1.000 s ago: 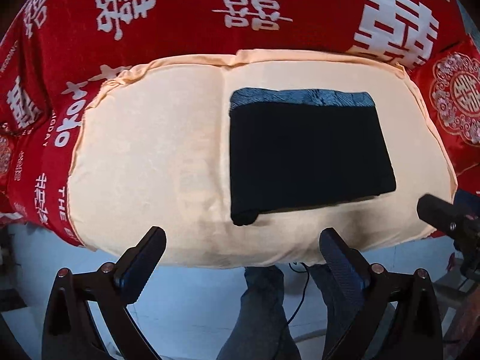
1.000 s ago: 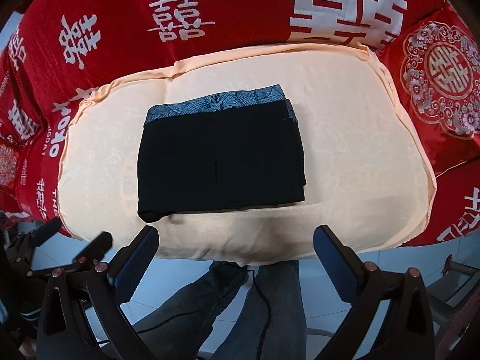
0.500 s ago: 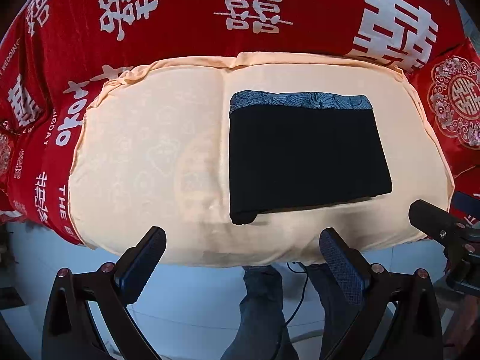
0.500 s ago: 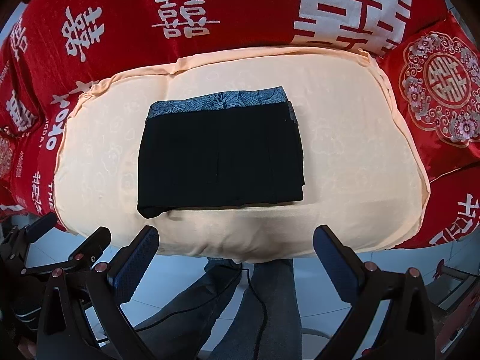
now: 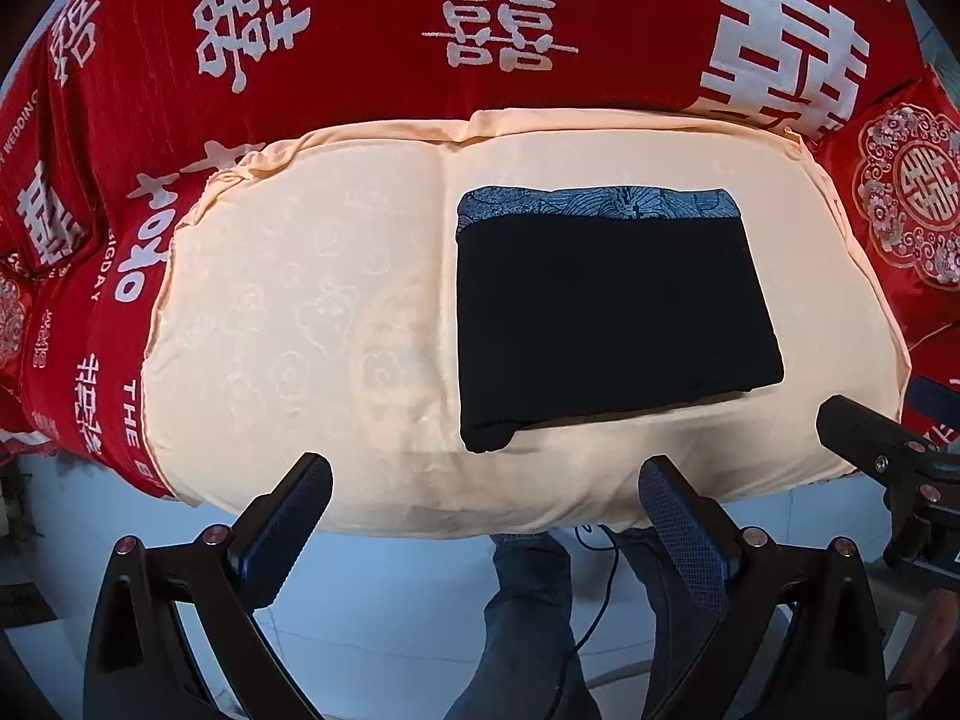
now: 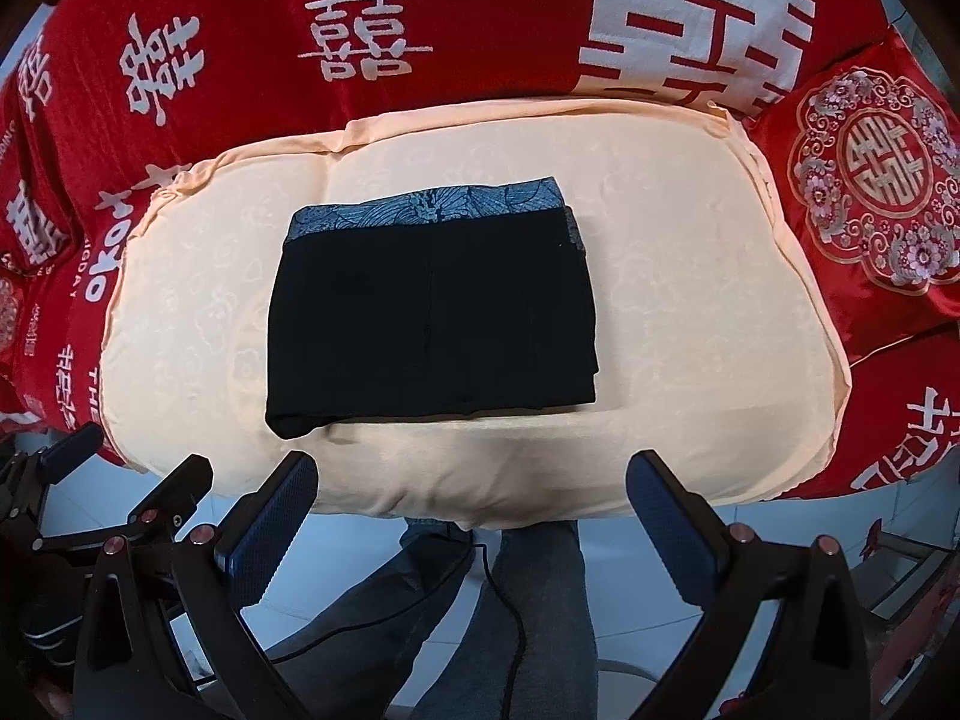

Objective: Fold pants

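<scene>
- Both grippers have drawn back toward the near edge of the cushion since a second ago, so more floor shows beneath them; the pants have not shifted.
- One pair of black pants [image 5: 612,324] [image 6: 432,324] lies folded into a flat rectangle on the cushion, right of centre in the left wrist view and near the middle in the right wrist view, its bottom left corner bulging slightly past the fold.
- One grey patterned waistband [image 5: 600,207] [image 6: 429,210] runs along the far edge of the folded pants.
- One pale peach cushion [image 5: 300,312] [image 6: 690,312] carries the pants, with bare fabric on every side of them.
- Left gripper [image 5: 483,495] hangs over the cushion's near edge, jaws spread wide, holding nothing and clear of the pants.
- Right gripper [image 6: 471,495] hangs the same way by the near edge, jaws wide apart and empty; in its view the left gripper shows at the lower left [image 6: 129,474].
- One red cover with white characters [image 5: 372,60] [image 6: 360,30] wraps around the cushion at the back and both sides.
- One red embroidered pillow [image 5: 912,198] [image 6: 870,210] sits by the cushion's far right corner.
- Two legs in blue jeans [image 5: 528,630] [image 6: 528,612] stand on the pale floor below, with one thin black cable [image 5: 603,576] [image 6: 510,606] hanging between them.
</scene>
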Action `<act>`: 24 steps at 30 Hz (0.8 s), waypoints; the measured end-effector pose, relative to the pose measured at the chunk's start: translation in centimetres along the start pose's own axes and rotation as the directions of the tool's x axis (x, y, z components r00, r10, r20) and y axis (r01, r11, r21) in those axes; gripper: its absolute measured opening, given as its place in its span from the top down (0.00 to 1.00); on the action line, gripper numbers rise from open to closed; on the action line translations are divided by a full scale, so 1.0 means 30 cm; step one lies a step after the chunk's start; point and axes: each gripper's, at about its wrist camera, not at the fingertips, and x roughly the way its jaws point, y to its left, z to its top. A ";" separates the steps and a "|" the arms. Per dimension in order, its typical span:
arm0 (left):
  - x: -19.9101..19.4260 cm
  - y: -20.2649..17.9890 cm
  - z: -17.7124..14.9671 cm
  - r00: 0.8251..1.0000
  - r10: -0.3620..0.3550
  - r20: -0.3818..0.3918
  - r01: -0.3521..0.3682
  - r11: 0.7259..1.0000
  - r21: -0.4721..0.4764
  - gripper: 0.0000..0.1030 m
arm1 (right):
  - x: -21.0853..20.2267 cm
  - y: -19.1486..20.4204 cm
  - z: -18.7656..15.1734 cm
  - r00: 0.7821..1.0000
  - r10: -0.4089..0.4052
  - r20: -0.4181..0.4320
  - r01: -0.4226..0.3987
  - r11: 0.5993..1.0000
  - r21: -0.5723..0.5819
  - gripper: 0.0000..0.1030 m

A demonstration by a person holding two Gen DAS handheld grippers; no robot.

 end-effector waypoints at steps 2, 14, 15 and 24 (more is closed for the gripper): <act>-0.002 -0.004 -0.002 1.000 0.009 0.005 -0.009 1.000 0.010 0.00 | 0.000 -0.001 0.002 1.000 -0.009 0.001 0.009 1.000 -0.003 0.00; 0.002 0.009 -0.006 1.000 0.014 0.004 -0.014 1.000 0.011 0.00 | 0.016 0.032 -0.007 0.999 -0.033 -0.006 0.032 0.999 -0.035 0.00; 0.001 0.008 -0.006 1.000 0.015 0.004 -0.015 1.000 0.011 0.00 | 0.017 0.035 -0.005 0.999 -0.034 -0.005 0.034 0.999 -0.039 0.00; 0.001 0.008 -0.007 1.000 0.011 0.005 -0.011 1.000 0.011 0.00 | 0.022 0.052 -0.001 0.999 -0.039 -0.008 0.039 0.998 -0.044 0.00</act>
